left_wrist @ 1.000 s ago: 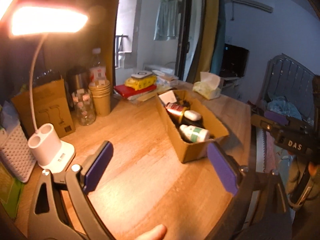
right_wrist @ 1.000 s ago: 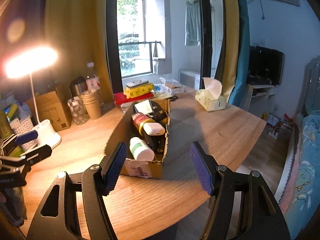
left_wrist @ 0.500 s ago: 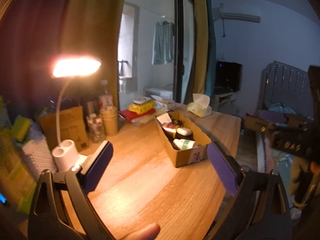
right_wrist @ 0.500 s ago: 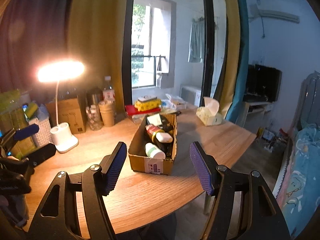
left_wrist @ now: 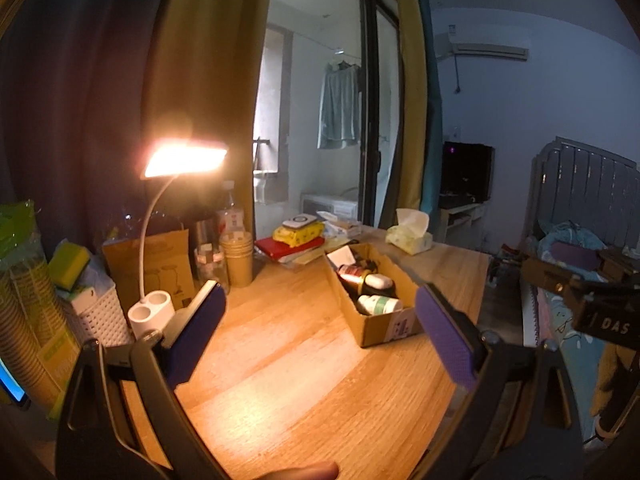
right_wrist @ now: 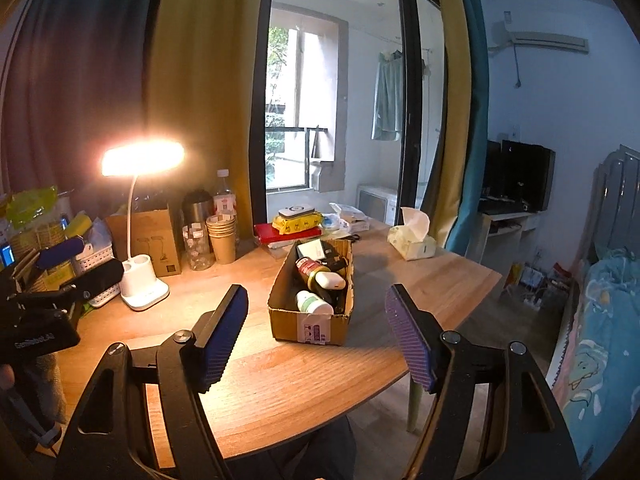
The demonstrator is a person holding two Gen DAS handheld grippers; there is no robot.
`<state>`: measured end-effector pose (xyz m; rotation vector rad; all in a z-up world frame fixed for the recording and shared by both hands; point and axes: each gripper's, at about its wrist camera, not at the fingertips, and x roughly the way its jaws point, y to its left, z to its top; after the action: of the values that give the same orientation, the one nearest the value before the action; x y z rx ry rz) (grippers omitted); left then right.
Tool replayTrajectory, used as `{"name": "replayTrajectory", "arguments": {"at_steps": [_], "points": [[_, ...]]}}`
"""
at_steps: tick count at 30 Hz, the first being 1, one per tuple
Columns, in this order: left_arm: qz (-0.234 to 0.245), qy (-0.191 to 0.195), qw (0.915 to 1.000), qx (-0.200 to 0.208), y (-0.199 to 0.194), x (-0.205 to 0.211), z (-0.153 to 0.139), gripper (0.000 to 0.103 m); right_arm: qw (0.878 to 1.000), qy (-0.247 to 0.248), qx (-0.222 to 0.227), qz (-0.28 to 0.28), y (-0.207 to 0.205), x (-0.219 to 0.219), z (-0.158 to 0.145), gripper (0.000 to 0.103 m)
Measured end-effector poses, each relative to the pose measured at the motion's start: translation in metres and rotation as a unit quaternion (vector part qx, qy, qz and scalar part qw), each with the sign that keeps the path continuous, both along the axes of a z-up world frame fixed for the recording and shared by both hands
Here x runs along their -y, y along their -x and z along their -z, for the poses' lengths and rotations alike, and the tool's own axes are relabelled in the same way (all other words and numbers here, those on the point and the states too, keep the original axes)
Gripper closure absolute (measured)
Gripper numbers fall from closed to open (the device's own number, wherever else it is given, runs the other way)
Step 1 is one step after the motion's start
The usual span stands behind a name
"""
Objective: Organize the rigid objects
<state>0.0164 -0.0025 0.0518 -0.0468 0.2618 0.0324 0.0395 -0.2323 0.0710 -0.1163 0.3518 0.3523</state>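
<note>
A long cardboard box (right_wrist: pixel 308 326) stands on the wooden table (right_wrist: pixel 280 380); it also shows in the left wrist view (left_wrist: pixel 384 326). It holds a white bottle with a green label (right_wrist: pixel 314 303), a white case (right_wrist: pixel 330 280), a red-labelled bottle (right_wrist: pixel 308 266) and other items. My right gripper (right_wrist: pixel 316 336) is open and empty, held back above the table's near edge. My left gripper (left_wrist: pixel 320 336) is open and empty, well left of the box; it shows in the right wrist view (right_wrist: pixel 76 260).
A lit white desk lamp (right_wrist: pixel 142 284) stands at the left with a white basket (left_wrist: pixel 98 314), a brown box (right_wrist: pixel 154 240), paper cups (right_wrist: pixel 222 236) and bottles. Books with a yellow pack (right_wrist: pixel 294 224) and a tissue box (right_wrist: pixel 412 240) lie at the back.
Both grippers have pulled back and up from the table, so the box and lamp look smaller and farther. Both stayed open and empty.
</note>
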Motion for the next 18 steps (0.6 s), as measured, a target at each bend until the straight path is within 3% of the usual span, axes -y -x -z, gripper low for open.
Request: {"name": "replayTrajectory", "arguments": {"at_steps": [18], "points": [[-0.004, -0.005, 0.9999, 0.011, 0.0045, 0.002, -0.0019, 0.006, 1.0, -0.006, -0.005, 0.003, -0.0046, 0.007, 0.0049, 0.029]]}}
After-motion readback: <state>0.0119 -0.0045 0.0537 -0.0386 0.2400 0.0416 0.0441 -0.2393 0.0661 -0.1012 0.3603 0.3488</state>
